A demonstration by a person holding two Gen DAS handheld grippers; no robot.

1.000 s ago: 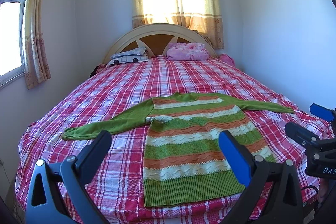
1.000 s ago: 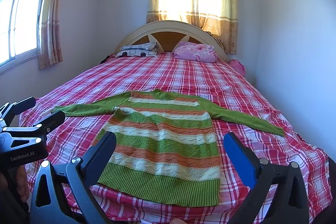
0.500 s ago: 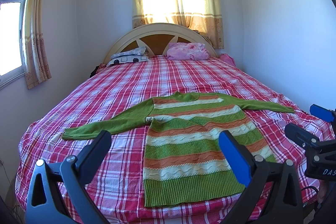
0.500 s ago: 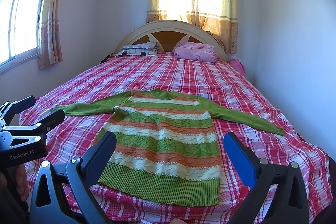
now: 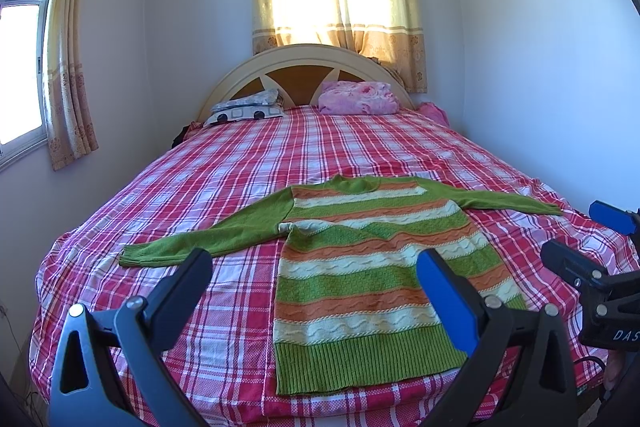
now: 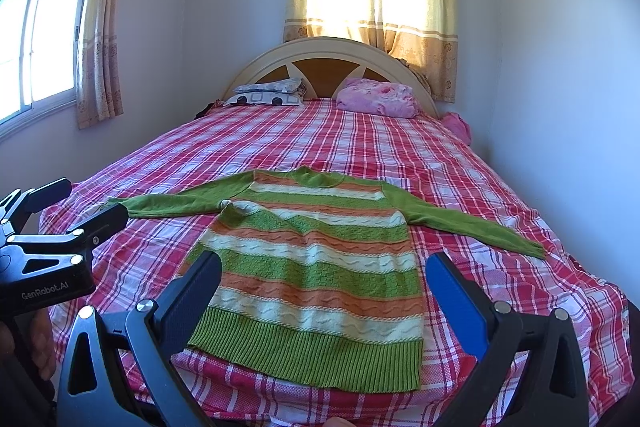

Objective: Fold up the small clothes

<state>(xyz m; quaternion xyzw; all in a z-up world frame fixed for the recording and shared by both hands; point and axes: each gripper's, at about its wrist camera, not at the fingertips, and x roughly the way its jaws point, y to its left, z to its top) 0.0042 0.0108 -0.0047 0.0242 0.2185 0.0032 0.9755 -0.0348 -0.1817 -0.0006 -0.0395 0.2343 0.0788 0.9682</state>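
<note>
Sweater (image 5: 372,267) lies flat, sleeves spread, near the bed's (image 5: 240,163) foot. Left hand-held gripper (image 5: 316,279) and right hand-held gripper (image 6: 324,279) hover wide, empty. Folding not begun; next, likely grasp a sleeve.

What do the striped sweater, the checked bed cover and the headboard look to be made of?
Sweater: knitted yarn, matte, probably wool or acrylic; ribbed hem and wavy cable rows show.
Bed cover: thin woven cloth, likely cotton; it lies in fine creases.
Headboard: looks like cream-painted wood with brown inset panels, slightly glossy; the real material is uncertain.
</note>
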